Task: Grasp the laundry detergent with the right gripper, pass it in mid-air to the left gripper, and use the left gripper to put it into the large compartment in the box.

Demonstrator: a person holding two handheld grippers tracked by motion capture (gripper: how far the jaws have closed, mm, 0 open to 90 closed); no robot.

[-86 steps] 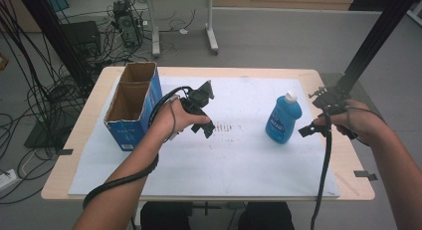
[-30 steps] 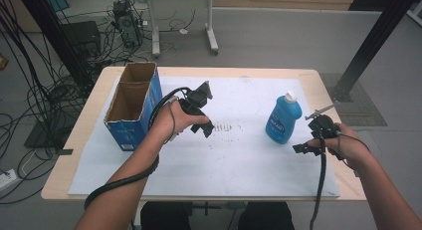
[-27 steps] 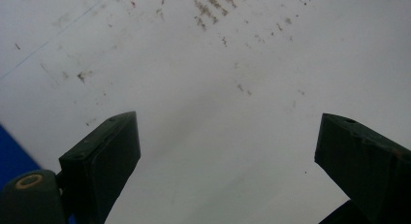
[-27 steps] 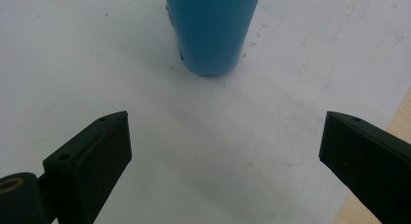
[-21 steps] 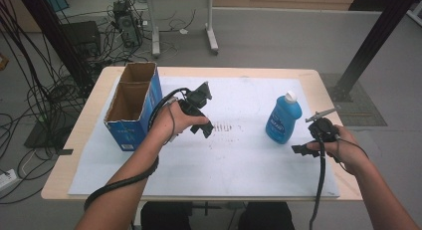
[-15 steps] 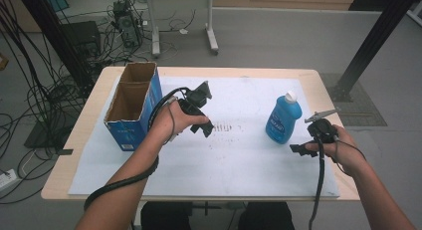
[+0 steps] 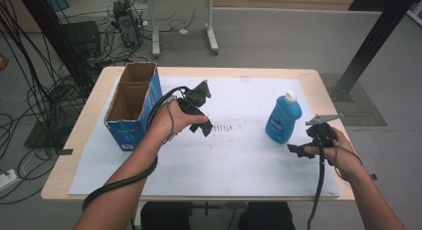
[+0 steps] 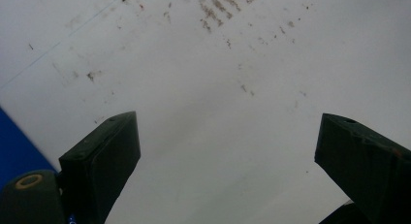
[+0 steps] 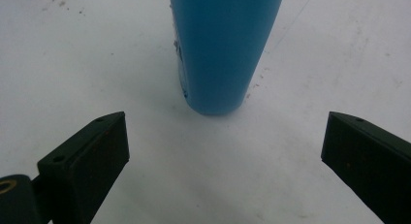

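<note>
High view: the right gripper [image 7: 297,151] has dropped from beside the blue bottle's [image 7: 283,118] upper part to low on the counter [image 7: 259,73], just right of its base and apart from it, while the left gripper [image 7: 203,121] holds unchanged near the cardboard box [image 7: 130,106]. Left gripper view: jaws spread wide over bare white sheet [image 8: 203,112], nothing between them. Right gripper view: jaws spread, bottle upright dead ahead, not yet between them – likely lining up a grasp
</note>
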